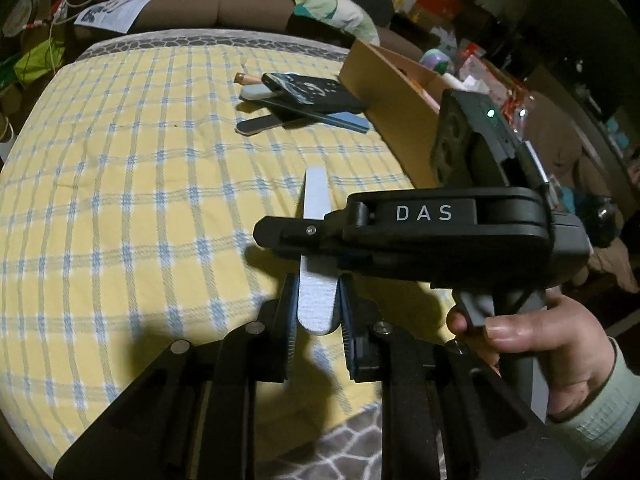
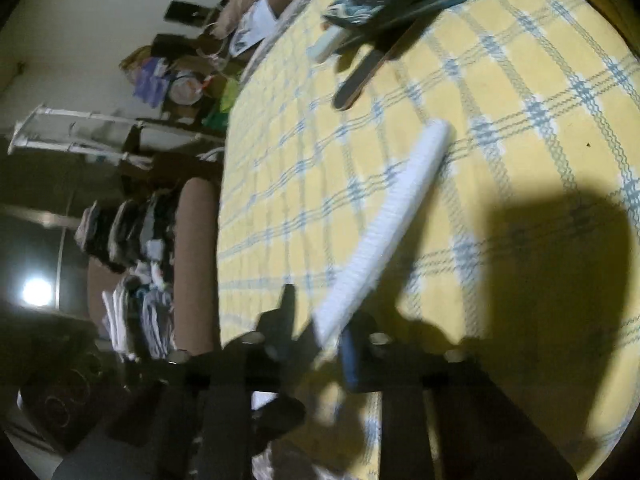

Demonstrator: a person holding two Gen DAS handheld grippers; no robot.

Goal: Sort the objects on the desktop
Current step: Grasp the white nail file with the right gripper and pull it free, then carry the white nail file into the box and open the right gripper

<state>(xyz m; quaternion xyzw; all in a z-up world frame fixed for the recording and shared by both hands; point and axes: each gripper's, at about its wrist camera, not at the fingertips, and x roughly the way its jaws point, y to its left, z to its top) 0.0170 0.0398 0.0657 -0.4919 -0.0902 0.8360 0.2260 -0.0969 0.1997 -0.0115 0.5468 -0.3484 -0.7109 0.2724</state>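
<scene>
At two o'clock in the left wrist view, an open cardboard box (image 1: 394,92) stands at the edge of the yellow plaid cloth (image 1: 120,184); inside it lie pale and pinkish items, too small to name.

The left gripper (image 1: 318,312) reaches forward from six o'clock, its blue-padded jaws pinching the near end of a grey nail file (image 1: 314,248), which points toward twelve o'clock just above the cloth. The right gripper (image 1: 288,236) comes in from three o'clock, turned on its side, its finger lying across the file's middle; a bare hand (image 1: 540,344) grips its handle at four o'clock. In the right wrist view the file (image 2: 384,232) sits between that gripper's (image 2: 320,332) spread fingers; whether they touch it cannot be told.

At twelve o'clock, a black phone case (image 1: 316,92) rests on several more nail files (image 1: 260,124).
</scene>
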